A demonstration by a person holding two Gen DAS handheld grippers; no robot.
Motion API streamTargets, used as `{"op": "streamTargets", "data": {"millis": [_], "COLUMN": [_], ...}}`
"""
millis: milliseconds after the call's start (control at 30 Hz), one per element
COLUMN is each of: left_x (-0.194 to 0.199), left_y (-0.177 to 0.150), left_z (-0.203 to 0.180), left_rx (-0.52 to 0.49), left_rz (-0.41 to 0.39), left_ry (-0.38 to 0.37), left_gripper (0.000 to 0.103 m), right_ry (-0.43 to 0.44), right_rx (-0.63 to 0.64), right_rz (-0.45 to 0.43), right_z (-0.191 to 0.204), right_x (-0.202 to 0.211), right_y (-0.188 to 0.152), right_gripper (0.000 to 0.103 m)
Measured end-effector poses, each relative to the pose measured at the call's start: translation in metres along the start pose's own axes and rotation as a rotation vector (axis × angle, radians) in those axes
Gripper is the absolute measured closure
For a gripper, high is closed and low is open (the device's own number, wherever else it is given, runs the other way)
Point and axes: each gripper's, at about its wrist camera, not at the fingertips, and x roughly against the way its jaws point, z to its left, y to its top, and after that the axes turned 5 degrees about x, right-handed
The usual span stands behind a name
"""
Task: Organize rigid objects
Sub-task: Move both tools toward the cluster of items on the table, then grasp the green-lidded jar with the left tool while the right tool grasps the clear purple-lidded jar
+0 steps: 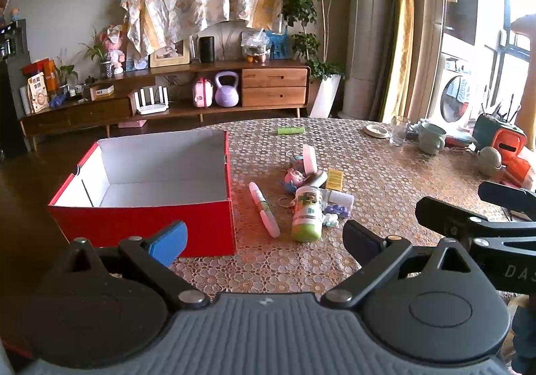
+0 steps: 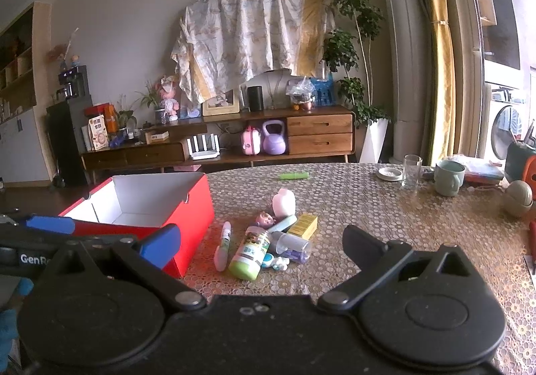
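Both wrist views look low across the table (image 1: 385, 174) toward the sideboard (image 2: 301, 133). Left sits nearer the red box (image 1: 144, 224); both share the clutter.

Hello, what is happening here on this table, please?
A person holds two grippers, the left gripper and the right gripper, both open and holding nothing. They hover over the table near a pile of small items, such as a green bottle and a white marker. The red box beside the pile has nothing visible inside, so sorting has not begun.
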Motion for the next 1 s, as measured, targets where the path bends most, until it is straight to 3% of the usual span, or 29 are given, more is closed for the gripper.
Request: {"op": "streamTargets", "data": {"millis": [533, 867, 1000], "left_x": [-0.007, -0.038, -0.054], "left_y": [0.0, 0.013, 0.019], "left_z": [0.005, -0.004, -0.012], "left_rx": [0.0, -0.062, -0.081], "left_rz": [0.017, 0.061, 0.054], "left_ry": [0.014, 0.021, 0.013], "left_gripper": [0.003, 0.003, 0.003], "right_ry": [0.019, 0.053, 0.074], "right_rx": [0.021, -0.005, 0.01], "right_rz": [0.011, 0.069, 0.088], "right_z": [-0.003, -0.031, -0.041], "right_x": [-0.007, -0.043, -0.057], "right_y": [-0.001, 0.012, 0.014], "right_gripper": [0.0, 0.002, 0.008]}}
